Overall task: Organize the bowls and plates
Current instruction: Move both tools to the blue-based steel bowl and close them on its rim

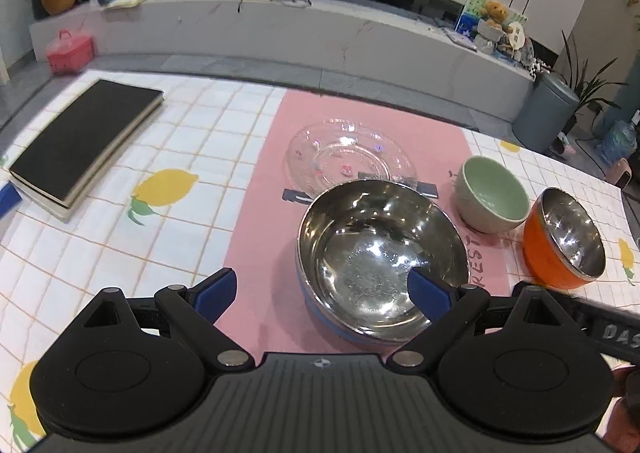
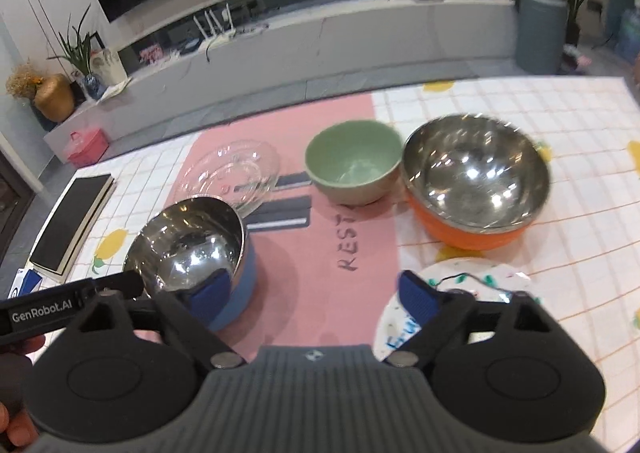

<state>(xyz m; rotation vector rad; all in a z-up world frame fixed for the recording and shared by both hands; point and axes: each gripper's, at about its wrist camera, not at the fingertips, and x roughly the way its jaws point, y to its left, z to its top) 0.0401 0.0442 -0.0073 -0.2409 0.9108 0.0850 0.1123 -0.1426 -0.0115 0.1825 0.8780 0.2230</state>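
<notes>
Both our grippers, left (image 1: 322, 287) and right (image 2: 310, 295), released. Blue-walled round steel bowl (image 1: 380, 253) straddles left's right finger; we'd centre on its rim before clenching.

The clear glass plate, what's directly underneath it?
The glass plate lies on the pink mat, which shows through it. Its near edge is hidden behind the blue steel bowl.
</notes>
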